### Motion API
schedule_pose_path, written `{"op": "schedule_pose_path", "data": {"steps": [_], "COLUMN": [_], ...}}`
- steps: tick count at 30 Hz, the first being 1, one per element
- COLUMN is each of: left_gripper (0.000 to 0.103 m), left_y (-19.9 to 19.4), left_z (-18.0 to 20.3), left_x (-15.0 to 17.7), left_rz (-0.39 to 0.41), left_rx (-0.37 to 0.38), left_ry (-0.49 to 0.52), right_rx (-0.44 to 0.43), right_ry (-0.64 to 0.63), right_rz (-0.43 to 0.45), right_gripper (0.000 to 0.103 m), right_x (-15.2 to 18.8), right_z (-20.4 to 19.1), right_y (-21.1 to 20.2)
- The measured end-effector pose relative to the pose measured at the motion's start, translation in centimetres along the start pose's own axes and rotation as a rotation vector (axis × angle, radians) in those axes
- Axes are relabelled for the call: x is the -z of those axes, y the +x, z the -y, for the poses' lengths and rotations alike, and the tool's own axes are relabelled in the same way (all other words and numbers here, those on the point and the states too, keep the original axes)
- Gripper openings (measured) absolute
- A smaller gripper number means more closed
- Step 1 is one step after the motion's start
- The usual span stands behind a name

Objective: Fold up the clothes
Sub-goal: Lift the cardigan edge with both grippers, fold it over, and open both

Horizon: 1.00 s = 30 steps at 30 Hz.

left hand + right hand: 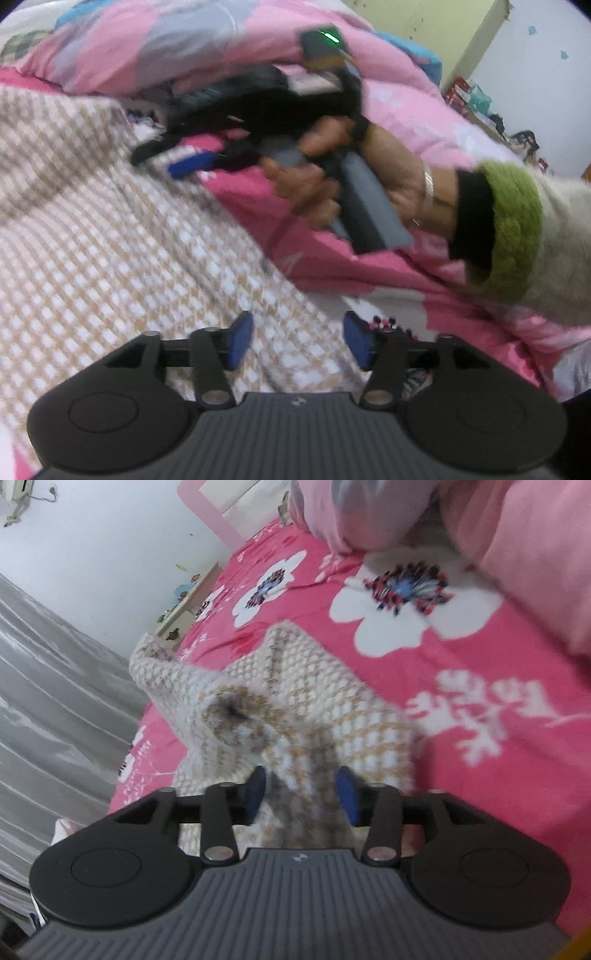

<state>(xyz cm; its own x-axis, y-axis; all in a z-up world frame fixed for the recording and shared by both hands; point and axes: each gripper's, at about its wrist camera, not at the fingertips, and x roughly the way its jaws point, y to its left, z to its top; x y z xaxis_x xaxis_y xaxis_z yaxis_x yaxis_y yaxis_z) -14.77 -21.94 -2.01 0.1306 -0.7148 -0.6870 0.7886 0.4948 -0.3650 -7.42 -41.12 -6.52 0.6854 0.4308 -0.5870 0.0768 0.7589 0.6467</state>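
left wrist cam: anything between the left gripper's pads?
Nothing is gripped. In the left wrist view the left gripper stands open, and only the beige-and-white checked knit garment lying on the bed shows through the gap between its pads.

Black grippers, blue pads, ribbed grey bodies; at three o'clock, cream sleeve, green cuff, silver bangle.

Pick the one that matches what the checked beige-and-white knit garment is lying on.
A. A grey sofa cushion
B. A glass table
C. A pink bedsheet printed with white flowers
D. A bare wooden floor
C: in the right wrist view the knit garment is spread over the pink bedsheet, whose large white flowers show all around it.
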Motion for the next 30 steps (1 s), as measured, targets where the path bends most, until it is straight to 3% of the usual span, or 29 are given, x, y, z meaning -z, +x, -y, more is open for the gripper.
{"op": "schedule_pose_path", "data": {"steps": [1,3,5,8,12,14,17,22,27,30], "left_gripper": [0.063,0.068,0.072,0.086,0.099,0.103,0.103,0.103,0.103,0.103], "left_y": [-0.8,-3.0,-5.5,-9.8,-15.4,-17.8,-20.5,-24.4,-24.4,-23.1], "left_z": [0.1,-0.1,-0.5,-1.2,-2.1,-2.8,-3.5,-4.0,-5.1,-6.1], "left_x": [-0.3,-0.7,-1.1,-1.8,-3.1,-3.7,-3.6,-2.7,-2.5,-1.7], "left_rz": [0.018,0.047,0.082,0.150,0.237,0.270,0.314,0.398,0.387,0.328], "left_rx": [-0.010,-0.029,-0.058,-0.112,-0.178,-0.167,-0.144,-0.194,-0.286,-0.287], "left_ry": [-0.001,-0.010,-0.025,-0.049,-0.085,-0.138,-0.217,-0.265,-0.272,-0.302], "right_rx": [0.004,0.015,0.030,0.037,0.072,0.088,0.102,0.167,0.165,0.232], "right_ry": [-0.005,-0.018,-0.032,-0.070,-0.149,-0.178,-0.183,-0.231,-0.341,-0.357], "right_rz": [0.013,0.037,0.061,0.093,0.193,0.250,0.305,0.357,0.439,0.466], "right_gripper": [0.049,0.063,0.068,0.082,0.094,0.101,0.102,0.102,0.102,0.102], "right_x": [0.1,0.6,1.1,2.0,3.5,4.2,5.2,7.4,10.7,12.4], "right_z": [0.0,-0.1,-0.1,-0.5,-2.1,-3.1,-4.2,-5.9,-6.4,-6.4], "right_y": [-1.1,-3.3,-5.5,-8.6,-12.3,-13.8,-15.1,-16.6,-19.0,-19.9]}}
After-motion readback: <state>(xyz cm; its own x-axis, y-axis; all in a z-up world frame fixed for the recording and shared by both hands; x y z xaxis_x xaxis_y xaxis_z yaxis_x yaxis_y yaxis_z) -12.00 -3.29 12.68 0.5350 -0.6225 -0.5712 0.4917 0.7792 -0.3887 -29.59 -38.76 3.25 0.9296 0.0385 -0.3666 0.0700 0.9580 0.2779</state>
